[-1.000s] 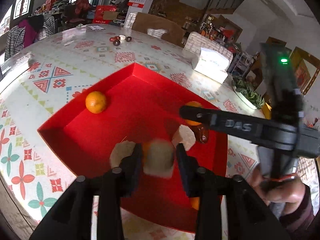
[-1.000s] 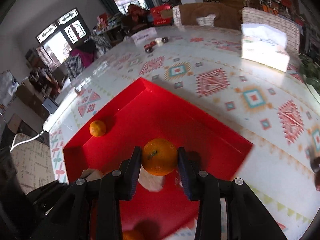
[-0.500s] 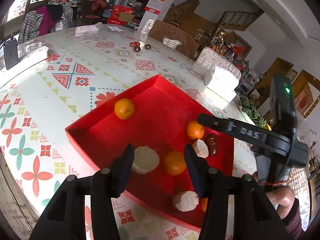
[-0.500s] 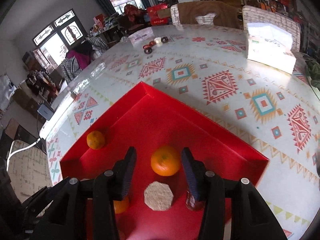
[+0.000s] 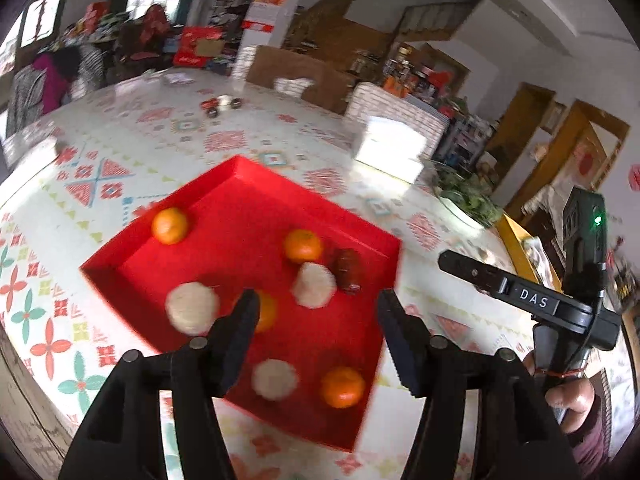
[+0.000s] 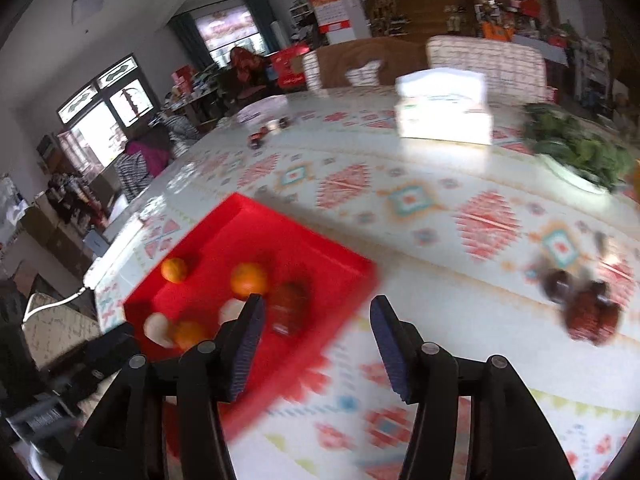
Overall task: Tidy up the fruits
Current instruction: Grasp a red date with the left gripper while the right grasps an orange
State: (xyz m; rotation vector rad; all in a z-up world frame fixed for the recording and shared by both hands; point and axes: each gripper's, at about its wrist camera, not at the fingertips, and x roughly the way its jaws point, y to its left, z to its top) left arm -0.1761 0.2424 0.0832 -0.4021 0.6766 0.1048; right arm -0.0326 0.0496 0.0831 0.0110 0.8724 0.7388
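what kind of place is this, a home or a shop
Most likely a lived-in home, perhaps its dining room: a large table with a patterned cloth, a tissue box on it, and a wooden staircase behind. The cluttered shelves could hint at a small shop.

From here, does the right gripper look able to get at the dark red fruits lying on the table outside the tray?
Probably yes: the right gripper is open and empty, and the dark red fruits lie on bare table to its right, with nothing between.
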